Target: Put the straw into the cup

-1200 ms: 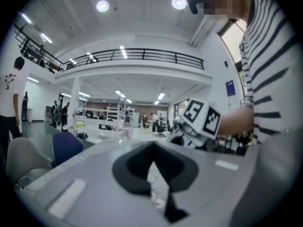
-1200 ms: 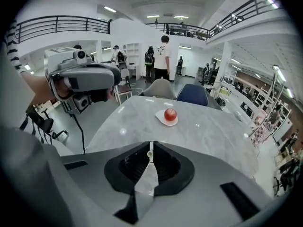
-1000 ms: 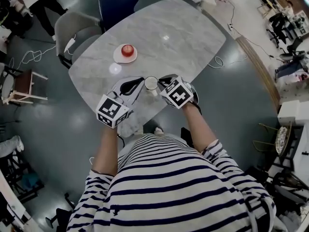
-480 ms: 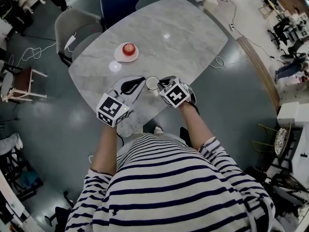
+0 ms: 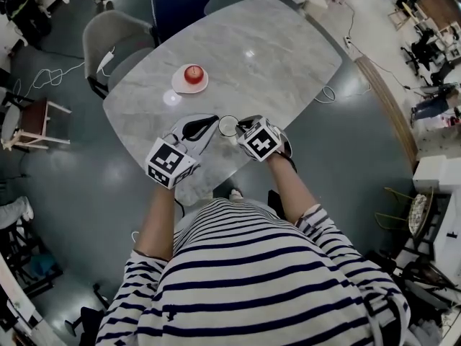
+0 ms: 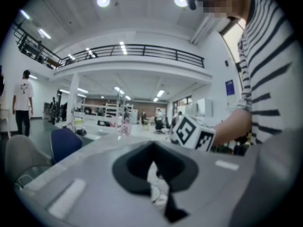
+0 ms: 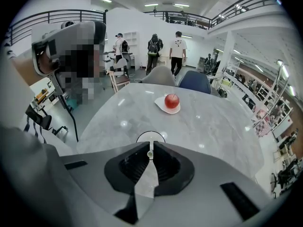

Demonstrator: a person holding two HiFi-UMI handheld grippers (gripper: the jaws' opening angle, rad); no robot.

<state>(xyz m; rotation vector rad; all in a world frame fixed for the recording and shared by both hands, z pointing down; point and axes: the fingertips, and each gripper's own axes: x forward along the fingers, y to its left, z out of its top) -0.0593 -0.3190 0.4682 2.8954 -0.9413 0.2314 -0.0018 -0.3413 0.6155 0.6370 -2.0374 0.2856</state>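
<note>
Now, right tool (image 7: 150, 146) clamped on straw (image 7: 150, 154) by cup (image 7: 156, 135), left tool (image 6: 153, 150) pinching white paper (image 6: 157, 189).

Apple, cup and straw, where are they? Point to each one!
apple (image 7: 172, 100): right gripper view, on its round red side.
cup (image 7: 143, 135): right gripper view, inside its open top, left of the straw.
straw (image 7: 150, 150): right gripper view, on the end pinched between the jaws.

Marble table (image 5: 274, 56), grey floor (image 5: 360, 164), blue chair (image 5: 176, 2)
</note>
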